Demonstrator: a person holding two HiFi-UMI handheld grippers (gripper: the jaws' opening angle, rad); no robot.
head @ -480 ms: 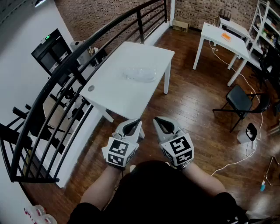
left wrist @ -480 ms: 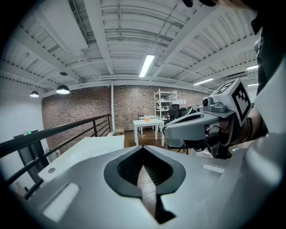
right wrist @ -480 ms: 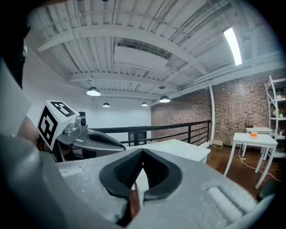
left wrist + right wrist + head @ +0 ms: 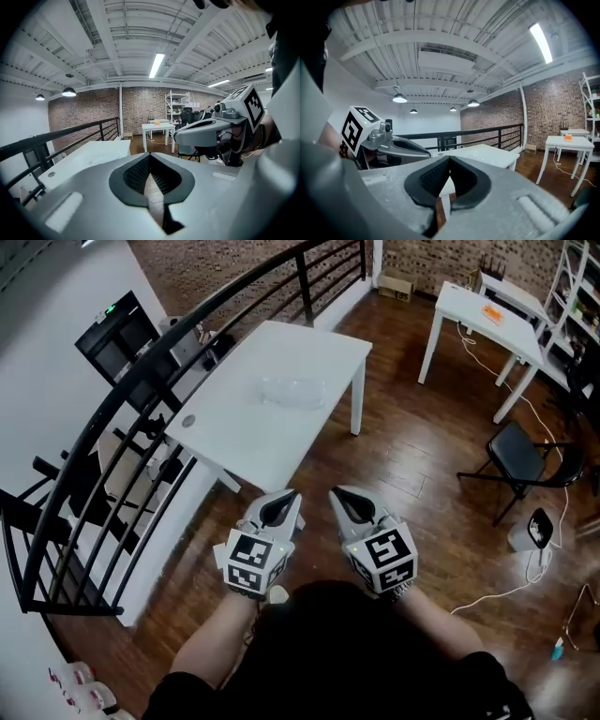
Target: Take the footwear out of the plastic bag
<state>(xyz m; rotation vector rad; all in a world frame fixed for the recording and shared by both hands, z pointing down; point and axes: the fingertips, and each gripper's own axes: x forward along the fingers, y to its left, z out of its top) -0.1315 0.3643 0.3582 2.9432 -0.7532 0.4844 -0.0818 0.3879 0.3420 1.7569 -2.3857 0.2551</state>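
Plastic bag (image 4: 292, 390), clear and crumpled, lay on the white counter (image 4: 253, 432), well apart from both tongs; its contents could not be made out. Left tongs (image 4: 281, 505) and right tongs (image 4: 345, 504) were held side by side above the wood floor (image 4: 422, 484) near the counter's corner, each closed on nothing.

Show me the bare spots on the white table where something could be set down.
The white table is mostly bare: the near half, between the clear plastic bag and the near edge, right of the small round disc; the far strip beyond the bag. Only the middle, where the bag lies, is taken.
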